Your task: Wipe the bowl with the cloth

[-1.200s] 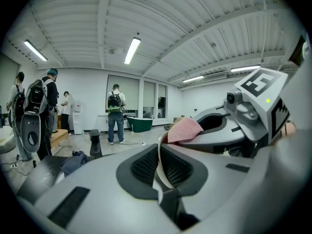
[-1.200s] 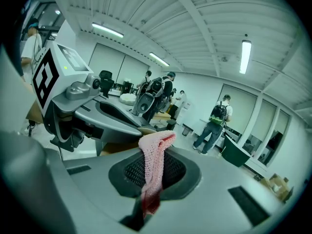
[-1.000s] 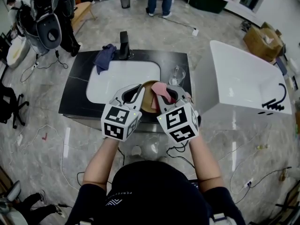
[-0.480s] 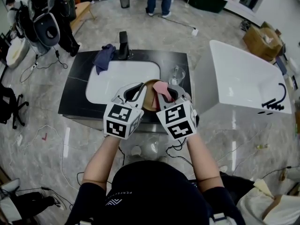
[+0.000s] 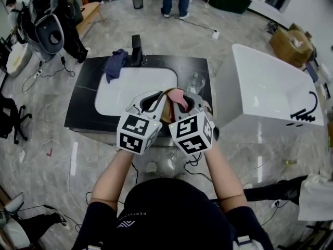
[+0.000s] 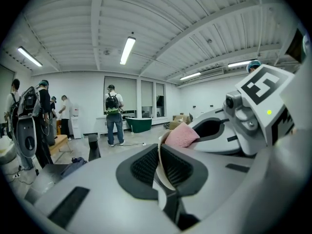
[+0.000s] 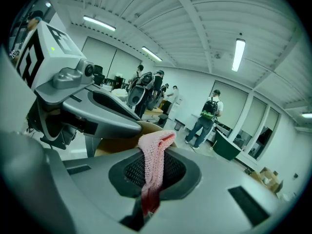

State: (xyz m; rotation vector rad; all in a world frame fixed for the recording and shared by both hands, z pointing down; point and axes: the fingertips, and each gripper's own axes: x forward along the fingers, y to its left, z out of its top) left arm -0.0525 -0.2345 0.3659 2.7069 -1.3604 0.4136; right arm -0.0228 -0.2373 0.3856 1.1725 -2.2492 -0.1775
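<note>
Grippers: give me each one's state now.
Left gripper: shut on the bowl, at its rim.
Right gripper: shut on the pink cloth.

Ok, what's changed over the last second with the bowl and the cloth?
The right tongs moved left, closer to the left tongs, dragging the pink cloth across the bowl. Both grips are unchanged: left on the bowl's rim, right on the cloth. The sink and glass stayed put.

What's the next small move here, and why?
Probably push the cloth against the bowl's inner face and sweep it round. The left gripper has its jaws shut on the bowl's rim, steadying it. The right gripper pinches the cloth, whose free end sits right by the bowl's inside; contact isn't clear.
</note>
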